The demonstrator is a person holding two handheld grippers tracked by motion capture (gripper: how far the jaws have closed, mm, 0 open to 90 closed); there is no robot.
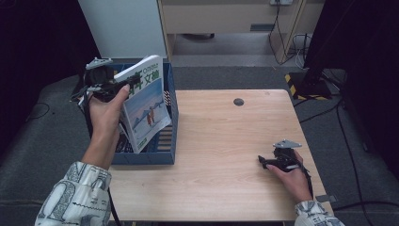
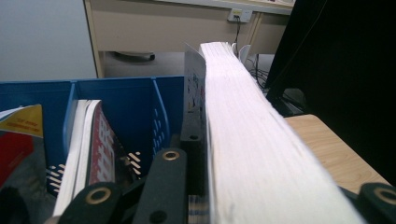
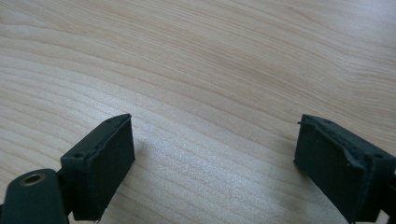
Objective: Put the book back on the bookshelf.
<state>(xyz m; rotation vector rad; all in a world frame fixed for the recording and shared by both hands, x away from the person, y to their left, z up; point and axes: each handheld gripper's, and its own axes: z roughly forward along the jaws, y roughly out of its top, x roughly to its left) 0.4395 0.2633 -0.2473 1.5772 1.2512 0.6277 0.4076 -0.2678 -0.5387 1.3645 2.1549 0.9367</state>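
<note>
So my left gripper (image 1: pixel 123 86) has its black jaws clamped on a thick paperback book (image 1: pixel 146 101), glossy cover with a snowy picture and green lettering. The book sits tilted above the blue plastic file box (image 1: pixel 170 141) at the left edge of the table (image 1: pixel 226 155). In the left gripper view the page edges (image 2: pixel 247 140) look like one smooth white slab, and the box walls are slotted, with a few more books (image 2: pixel 88 149) leaning in another compartment. My right gripper (image 1: pixel 264 161) rests low over the pale wood-grain tabletop, jaws spread wide with flat rubbery pads (image 3: pixel 109 163) and nothing between them.
</note>
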